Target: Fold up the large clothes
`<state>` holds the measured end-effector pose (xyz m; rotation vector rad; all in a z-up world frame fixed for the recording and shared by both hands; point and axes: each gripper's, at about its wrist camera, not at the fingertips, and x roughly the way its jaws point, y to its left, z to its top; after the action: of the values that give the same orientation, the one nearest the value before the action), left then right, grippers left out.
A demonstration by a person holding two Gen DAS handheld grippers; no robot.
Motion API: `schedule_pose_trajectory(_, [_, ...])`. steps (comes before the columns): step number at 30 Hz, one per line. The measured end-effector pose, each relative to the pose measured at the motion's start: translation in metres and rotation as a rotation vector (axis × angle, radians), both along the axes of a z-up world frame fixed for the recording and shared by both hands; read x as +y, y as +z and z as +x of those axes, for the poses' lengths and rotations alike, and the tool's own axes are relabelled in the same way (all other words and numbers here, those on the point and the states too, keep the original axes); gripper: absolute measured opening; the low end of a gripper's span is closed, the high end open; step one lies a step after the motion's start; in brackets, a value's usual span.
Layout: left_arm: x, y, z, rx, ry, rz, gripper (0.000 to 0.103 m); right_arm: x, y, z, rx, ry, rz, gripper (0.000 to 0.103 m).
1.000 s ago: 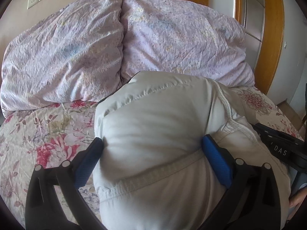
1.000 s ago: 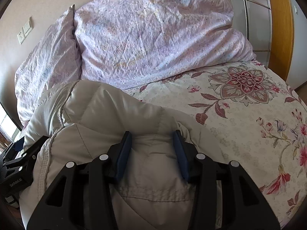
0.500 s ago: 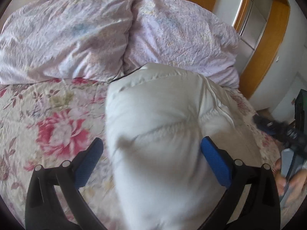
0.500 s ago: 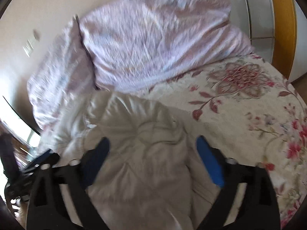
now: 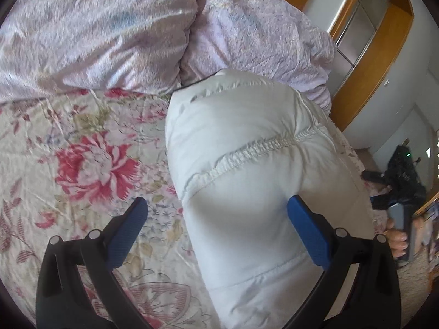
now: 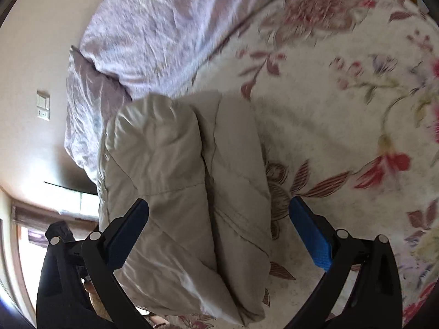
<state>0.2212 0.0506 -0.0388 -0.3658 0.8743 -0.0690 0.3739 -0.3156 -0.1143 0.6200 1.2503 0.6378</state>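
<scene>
Jacket: a puffy light grey quilted jacket (image 5: 247, 170) is folded into a thick bundle on the bed, its far end right up against the pillows. In the right wrist view the same bundle (image 6: 178, 192) shows 2 stacked layers with a deep crease running between them.

Left gripper: the left gripper (image 5: 218, 219) is spread wide and holds nothing. Its right blue pad touches the side of the jacket, and its left pad hangs over bare bedspread.

Right gripper: the right gripper (image 6: 219, 219) is also wide apart with nothing clamped. The jacket sits between its pads, the left pad over the bundle's edge and the right pad above the sheet.

Bed: a floral bedspread (image 5: 82, 164) with big red and pink blooms covers it.

Pillows: 2 wrinkly lilac pillows (image 5: 109, 27) sit side by side along the head edge of the bed.

Wall: there's a switch plate (image 6: 43, 105) on the cream wall behind the pillows.

Wardrobe: an orange wood frame (image 5: 384, 49) with grey panels stands past the bed's right edge.

Writing: honestly can't read any brand or label in either view, too blurry.
</scene>
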Motion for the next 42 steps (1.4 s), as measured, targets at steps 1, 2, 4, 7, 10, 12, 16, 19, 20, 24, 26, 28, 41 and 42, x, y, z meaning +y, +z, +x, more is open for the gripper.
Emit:
schedule_pose_trajectory(1, [0.001,-0.001,0.001,0.004,-0.001,-0.014,0.101,0.003,-0.002,0.002,0.011,0.015,0.009,0.102])
schedule_pose_trajectory(2, [0.002,-0.004,0.003,0.011,-0.004,-0.038,0.101,0.006,-0.006,0.003,0.027,0.031,0.023,0.102])
schedule_pose_trajectory(4, [0.006,-0.009,0.005,0.022,-0.008,-0.085,0.101,0.01,-0.011,0.006,0.056,0.053,0.035,0.102])
schedule_pose_trajectory(7, [0.013,-0.019,0.008,0.041,-0.014,-0.177,0.101,0.017,-0.018,0.008,0.082,0.082,0.045,0.102])
schedule_pose_trajectory(10, [0.017,-0.029,0.011,0.058,-0.022,-0.256,0.101,0.025,-0.02,0.007,0.08,0.115,0.069,0.102])
schedule_pose_trajectory(12, [0.017,-0.033,0.013,0.066,-0.027,-0.287,0.101,0.034,-0.021,0.006,0.088,0.147,0.098,0.102])
schedule_pose_trajectory(16, [0.014,-0.039,0.016,0.079,-0.035,-0.337,0.101,0.047,-0.018,0.004,0.069,0.164,0.092,0.102])
schedule_pose_trajectory(19, [0.011,-0.041,0.018,0.084,-0.043,-0.361,0.101,0.05,-0.018,0.002,0.06,0.173,0.115,0.102])
schedule_pose_trajectory(20, [0.011,-0.041,0.019,0.083,-0.042,-0.361,0.101,0.051,-0.018,0.003,0.057,0.171,0.123,0.102])
schedule_pose_trajectory(24, [0.009,-0.042,0.022,0.077,-0.031,-0.376,0.101,0.053,-0.021,0.002,0.058,0.171,0.16,0.102])
schedule_pose_trajectory(26, [0.008,-0.042,0.023,0.072,-0.026,-0.389,0.101,0.055,-0.02,0.001,0.053,0.178,0.177,0.102])
schedule_pose_trajectory(28, [0.009,-0.042,0.023,0.065,-0.023,-0.403,0.101,0.057,-0.019,0.0,0.037,0.19,0.186,0.102])
schedule_pose_trajectory(41, [0.03,-0.013,0.01,-0.029,-0.008,-0.418,0.094,0.077,0.012,0.0,-0.064,0.236,0.28,0.088])
schedule_pose_trajectory(42, [0.038,-0.009,0.011,-0.039,0.004,-0.416,0.094,0.088,0.02,0.005,-0.077,0.249,0.281,0.087])
